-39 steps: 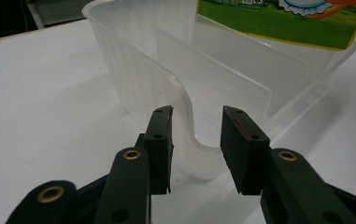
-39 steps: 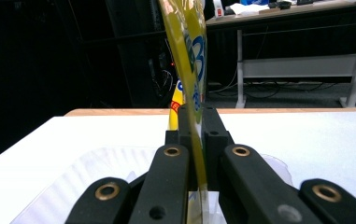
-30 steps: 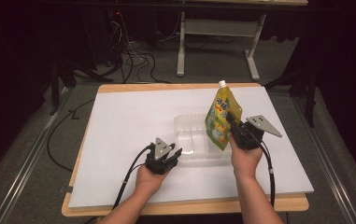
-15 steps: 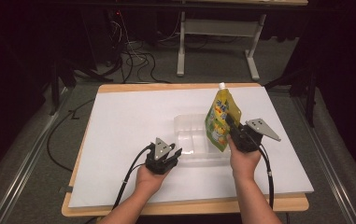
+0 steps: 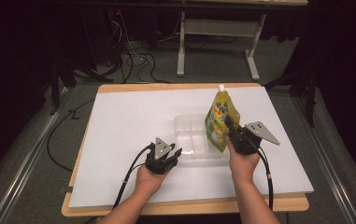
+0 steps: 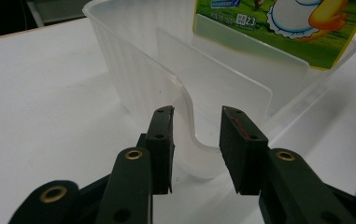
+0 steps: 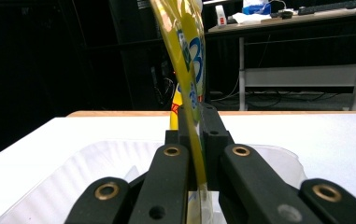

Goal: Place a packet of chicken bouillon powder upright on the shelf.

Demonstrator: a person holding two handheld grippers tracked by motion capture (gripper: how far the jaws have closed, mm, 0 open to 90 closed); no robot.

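A white tabletop (image 5: 119,135) sits mid-frame in a dark room. The right claw (image 5: 231,132) clamps a yellow pouch (image 5: 218,122) over the clear tray (image 5: 189,135); the left claw (image 6: 196,140) stands apart astride the tray's rim. The pouch's base is hidden.

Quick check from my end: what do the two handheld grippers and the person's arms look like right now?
Both the left gripper and the right gripper are black, each with two flat jaws on links pinned by brass-coloured rivets. Each carries a grey three-cornered plate on top, dotted with small holes. A black cable trails from each back along the forearm toward the table's near edge. The forearms are bare, with no sleeves in view.
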